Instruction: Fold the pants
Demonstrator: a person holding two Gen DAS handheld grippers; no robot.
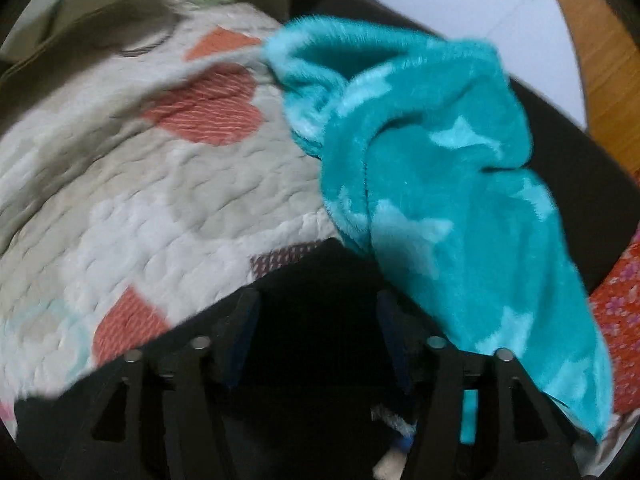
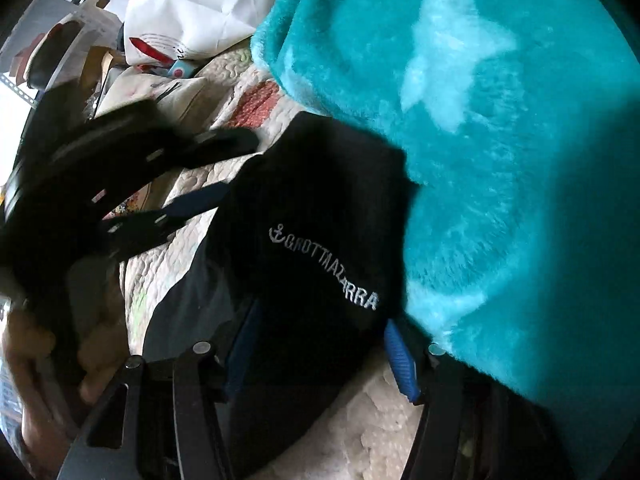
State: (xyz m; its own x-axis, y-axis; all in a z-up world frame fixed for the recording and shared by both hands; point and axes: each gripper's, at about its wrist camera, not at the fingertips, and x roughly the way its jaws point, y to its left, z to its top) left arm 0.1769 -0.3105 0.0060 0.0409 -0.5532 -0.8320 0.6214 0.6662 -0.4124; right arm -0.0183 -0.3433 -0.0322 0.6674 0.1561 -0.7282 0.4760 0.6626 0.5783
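Black pants (image 2: 304,216) with white embroidered lettering lie on a quilted bedspread (image 1: 140,208); in the left wrist view they show as dark cloth (image 1: 312,304) between my fingers. A fluffy teal garment with pale stars (image 1: 440,184) lies over them on the right, and fills the right of the right wrist view (image 2: 500,160). My left gripper (image 1: 314,336) is open over the black cloth; it also shows in the right wrist view (image 2: 236,164), open at the pants' edge. My right gripper (image 2: 320,356) is open around the black pants.
A white bag (image 2: 192,12) and papers lie at the far end of the bed. A red flowered cloth (image 1: 624,332) lies at the right. A wooden floor (image 1: 600,60) shows beyond the bed.
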